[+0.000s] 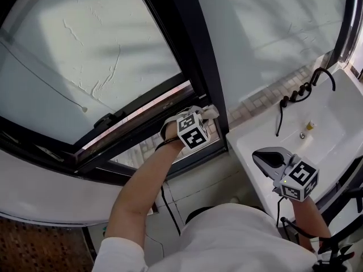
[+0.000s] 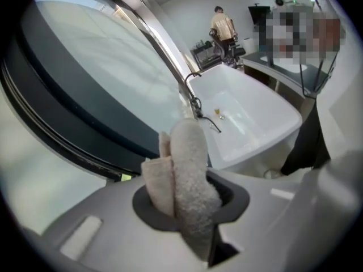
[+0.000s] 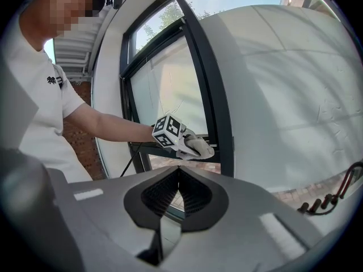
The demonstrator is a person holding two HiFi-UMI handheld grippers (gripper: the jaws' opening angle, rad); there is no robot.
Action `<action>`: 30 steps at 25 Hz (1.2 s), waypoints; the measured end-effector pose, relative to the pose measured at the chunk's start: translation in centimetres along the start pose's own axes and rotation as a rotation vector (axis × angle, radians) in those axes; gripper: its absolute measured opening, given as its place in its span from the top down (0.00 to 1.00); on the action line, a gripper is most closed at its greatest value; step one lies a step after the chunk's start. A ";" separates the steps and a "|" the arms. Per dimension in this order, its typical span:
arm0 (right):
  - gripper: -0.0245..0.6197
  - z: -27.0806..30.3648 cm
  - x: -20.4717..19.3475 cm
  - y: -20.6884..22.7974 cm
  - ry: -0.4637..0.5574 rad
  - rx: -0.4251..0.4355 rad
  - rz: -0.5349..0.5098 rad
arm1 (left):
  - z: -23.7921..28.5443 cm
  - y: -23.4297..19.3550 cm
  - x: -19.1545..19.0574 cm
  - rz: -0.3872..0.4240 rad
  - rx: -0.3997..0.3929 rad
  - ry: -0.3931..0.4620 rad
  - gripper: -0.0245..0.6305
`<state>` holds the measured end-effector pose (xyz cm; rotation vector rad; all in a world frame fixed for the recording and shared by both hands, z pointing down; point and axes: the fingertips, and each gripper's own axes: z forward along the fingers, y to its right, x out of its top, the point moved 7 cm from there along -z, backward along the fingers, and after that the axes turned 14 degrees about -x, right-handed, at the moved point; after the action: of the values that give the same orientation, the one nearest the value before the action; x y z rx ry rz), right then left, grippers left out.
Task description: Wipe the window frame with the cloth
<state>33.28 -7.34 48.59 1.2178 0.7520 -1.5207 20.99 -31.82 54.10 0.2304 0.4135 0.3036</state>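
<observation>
A beige terry cloth sticks up folded between the jaws of my left gripper, which is shut on it. In the head view the left gripper presses the cloth against the lower corner of the dark window frame, where the bottom rail meets the upright post. My right gripper hangs apart, low over the sink's near edge. Its ribbed jaws are shut with nothing between them. From the right gripper view, the cloth lies on the frame's horizontal bar.
A white sink with a black faucet stands at the right, close below the window. A black cable hangs under my left arm. White wall tiles lie below the sill. A person stands far off in the left gripper view.
</observation>
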 end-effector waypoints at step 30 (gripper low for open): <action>0.95 2.1 2.3 -0.5 0.029 0.029 -0.084 | -48.5 -19.2 11.4 0.125 0.815 0.178 0.80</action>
<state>32.17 -9.82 46.97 1.2457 0.8116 -1.5900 14.89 -38.24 1.45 1.0346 0.6888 0.2659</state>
